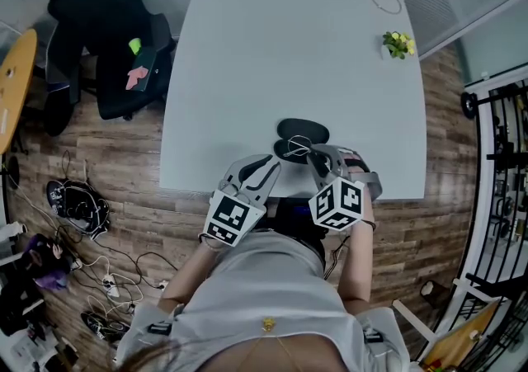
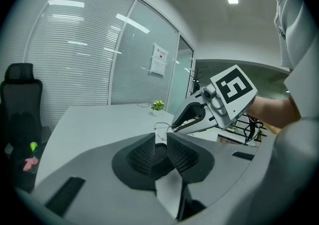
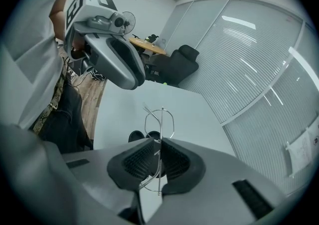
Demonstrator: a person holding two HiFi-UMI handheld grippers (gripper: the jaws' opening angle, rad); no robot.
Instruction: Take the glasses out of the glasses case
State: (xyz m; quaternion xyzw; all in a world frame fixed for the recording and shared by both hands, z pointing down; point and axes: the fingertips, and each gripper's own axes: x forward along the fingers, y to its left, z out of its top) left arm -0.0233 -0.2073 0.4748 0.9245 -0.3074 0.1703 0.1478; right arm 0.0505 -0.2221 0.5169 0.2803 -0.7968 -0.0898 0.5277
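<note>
Nearest the head camera is the person's pale shirt (image 1: 264,280), with both hand-held grippers reaching over the near edge of the white tabletop (image 1: 289,49). The open black glasses case (image 1: 303,129) lies at the middle of that near edge, its two oval halves side by side. The right gripper (image 3: 159,141) has its jaws closed on the thin wire-frame glasses (image 3: 162,119), which hang just above the case and no longer lie in it. The frame's long axis runs along the jaws, with one lens ring jutting past the tips. The left gripper (image 2: 158,136) comes from the case's left side; its jaws are narrowed to a slit filled by the dark case, apparently pinning it. The coming move turns on lift: the glasses sit directly over the case, so clearance lies upward.
</note>
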